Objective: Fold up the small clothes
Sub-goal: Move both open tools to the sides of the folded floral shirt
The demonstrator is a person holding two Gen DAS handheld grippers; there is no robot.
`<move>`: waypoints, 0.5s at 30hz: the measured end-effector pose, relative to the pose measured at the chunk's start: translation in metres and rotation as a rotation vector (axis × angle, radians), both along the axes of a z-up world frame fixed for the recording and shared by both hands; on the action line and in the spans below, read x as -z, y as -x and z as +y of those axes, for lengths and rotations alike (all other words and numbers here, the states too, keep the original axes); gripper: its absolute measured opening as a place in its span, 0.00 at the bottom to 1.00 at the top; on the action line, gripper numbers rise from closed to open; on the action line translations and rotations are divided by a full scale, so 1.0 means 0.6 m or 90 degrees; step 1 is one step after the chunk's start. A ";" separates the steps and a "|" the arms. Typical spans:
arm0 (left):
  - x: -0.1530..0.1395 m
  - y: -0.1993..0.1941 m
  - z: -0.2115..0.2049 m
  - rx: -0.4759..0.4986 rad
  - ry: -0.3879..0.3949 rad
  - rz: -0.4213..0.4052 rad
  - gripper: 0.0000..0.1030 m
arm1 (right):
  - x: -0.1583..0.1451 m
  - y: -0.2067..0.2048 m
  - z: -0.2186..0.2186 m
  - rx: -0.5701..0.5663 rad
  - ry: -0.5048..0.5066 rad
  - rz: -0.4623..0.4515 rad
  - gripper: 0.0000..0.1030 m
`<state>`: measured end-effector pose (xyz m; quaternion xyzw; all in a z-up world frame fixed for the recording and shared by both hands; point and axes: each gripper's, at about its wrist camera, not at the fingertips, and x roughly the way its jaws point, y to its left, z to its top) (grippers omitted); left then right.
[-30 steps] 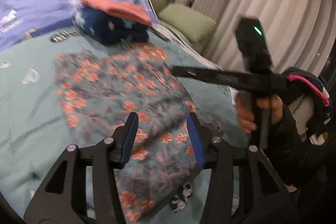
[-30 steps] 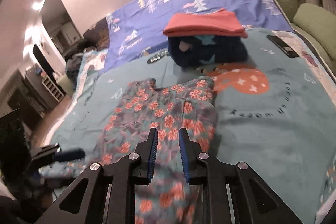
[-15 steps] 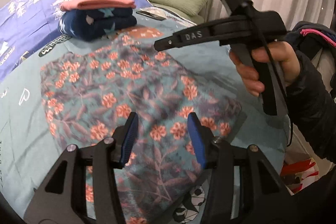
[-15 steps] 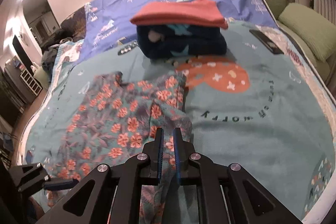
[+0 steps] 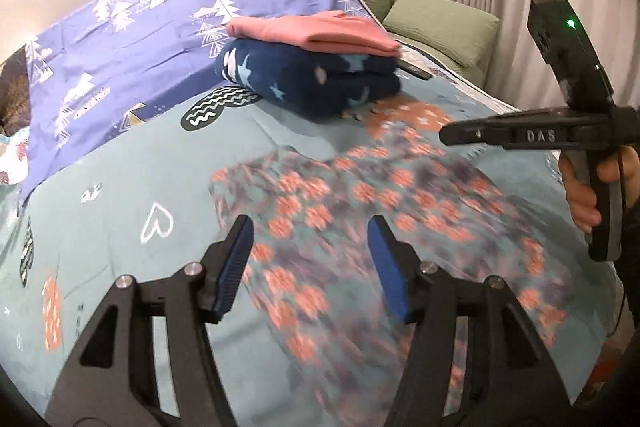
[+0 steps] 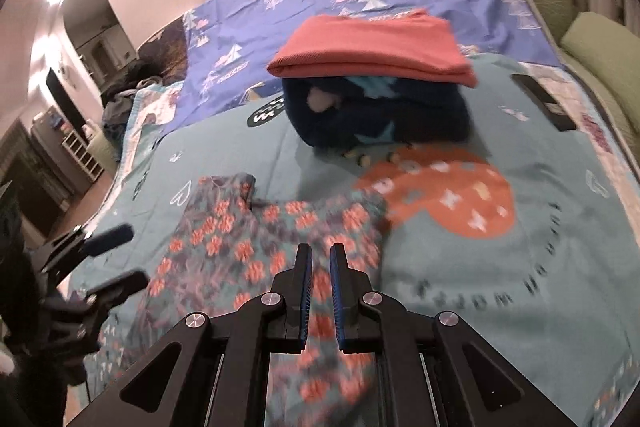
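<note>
We're hovering left gripper (image 5: 310,263), jaws spread wide, over floral garment (image 5: 360,227) lying flat on teal bedspread (image 5: 120,227), readying edge grab. Right gripper (image 6: 319,287) riding above it, jaws nearly together, gripping nothing. Folded stack (image 6: 376,87) parked beyond, keeping workspace free.

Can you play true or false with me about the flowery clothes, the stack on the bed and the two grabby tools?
1. The pink garment lies on top of the navy starry bundle. True.
2. The flowery garment sits on top of that stack. False: it lies on the teal bedspread, in front of the stack.
3. The left tool is wide open. True.
4. The right tool is opened wider than the left. False: its fingers are nearly together.
5. Green cushions sit beyond the bed. True.
</note>
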<state>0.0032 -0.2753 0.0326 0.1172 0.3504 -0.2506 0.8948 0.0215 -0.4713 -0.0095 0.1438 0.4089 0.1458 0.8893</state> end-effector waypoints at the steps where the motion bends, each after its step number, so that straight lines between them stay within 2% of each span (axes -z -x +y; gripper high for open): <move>1: 0.004 -0.016 0.001 0.002 0.007 0.008 0.59 | 0.006 -0.013 0.003 -0.001 0.008 0.007 0.08; 3: 0.021 -0.051 -0.001 -0.011 0.006 0.024 0.59 | 0.031 -0.047 0.009 0.007 0.051 0.036 0.08; 5: 0.061 -0.092 -0.005 -0.037 -0.030 0.066 0.59 | 0.065 -0.071 0.013 0.015 0.091 0.070 0.07; 6: 0.086 -0.109 -0.006 -0.056 -0.052 0.090 0.59 | 0.079 -0.076 0.012 0.013 0.082 0.075 0.07; 7: 0.108 -0.121 -0.002 -0.061 -0.053 0.109 0.60 | 0.081 -0.074 0.008 0.017 0.069 0.065 0.07; 9: 0.104 -0.113 0.006 -0.059 -0.033 0.086 0.60 | 0.070 -0.061 -0.001 0.025 0.049 0.054 0.07; 12: 0.086 -0.096 0.016 -0.076 -0.033 0.084 0.60 | 0.043 -0.018 -0.016 0.048 0.044 0.033 0.09; 15: 0.060 -0.050 0.037 -0.069 0.007 0.081 0.60 | 0.018 0.040 -0.027 0.043 0.041 0.014 0.09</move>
